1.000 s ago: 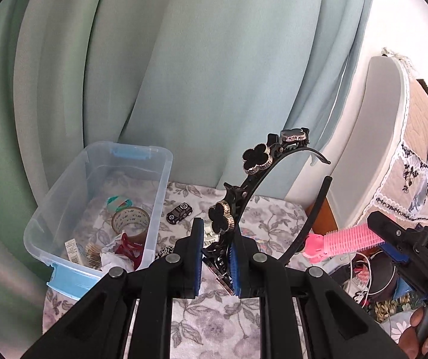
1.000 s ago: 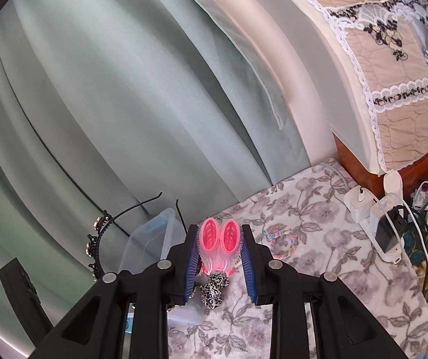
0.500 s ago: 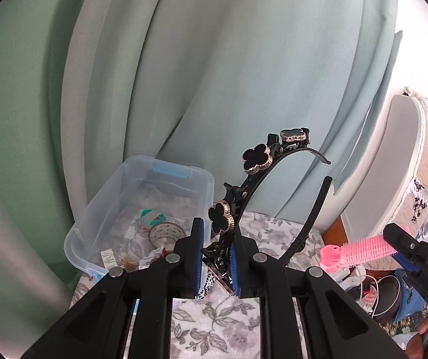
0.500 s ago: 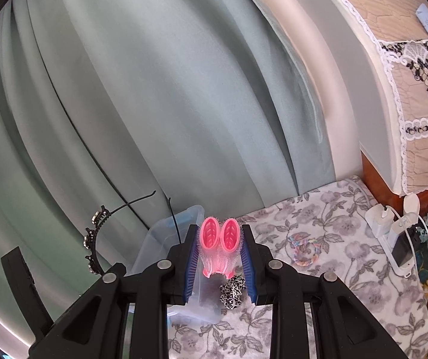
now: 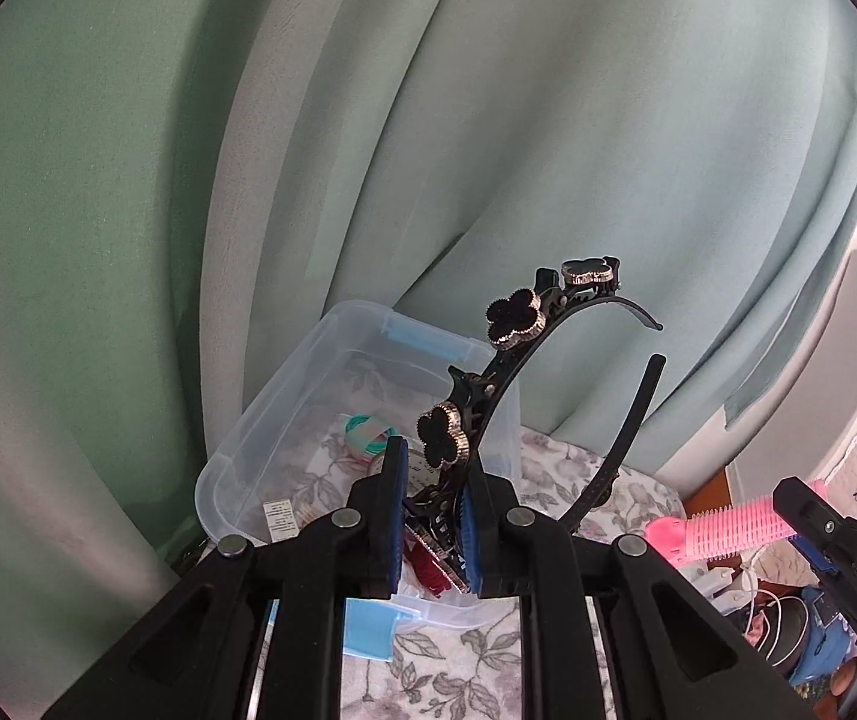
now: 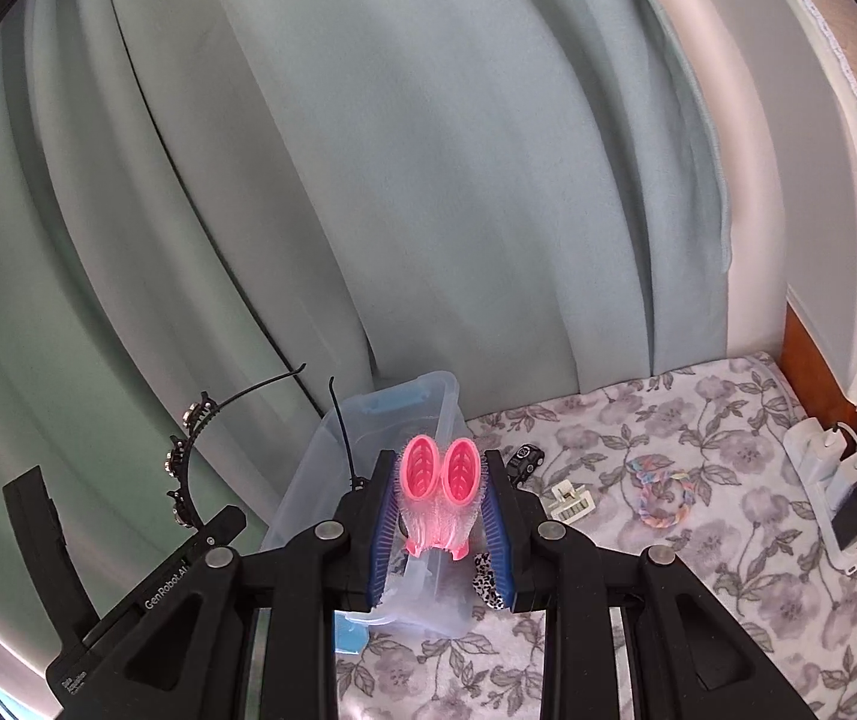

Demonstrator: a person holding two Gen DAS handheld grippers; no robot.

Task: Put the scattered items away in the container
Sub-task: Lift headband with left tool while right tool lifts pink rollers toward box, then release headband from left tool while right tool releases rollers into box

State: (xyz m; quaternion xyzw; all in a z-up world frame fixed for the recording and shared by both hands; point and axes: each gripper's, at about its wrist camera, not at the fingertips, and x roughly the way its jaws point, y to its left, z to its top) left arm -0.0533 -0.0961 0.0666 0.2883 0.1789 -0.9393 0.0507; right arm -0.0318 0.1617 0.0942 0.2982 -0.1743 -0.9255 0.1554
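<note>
Left gripper clamps headband, right gripper clamps 2 rollers, above bin.

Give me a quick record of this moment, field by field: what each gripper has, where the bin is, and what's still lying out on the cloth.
left gripper: shut on black headband with clover ornaments, held above the bin
right gripper: shut on pink hair rollers, a pair side by side
container: clear plastic bin, open, against the green curtain
already in bin: teal hair ties, tape roll, red clip
still on floral cloth: toy car, pastel braided ring, white clip, leopard scrunchie
</note>
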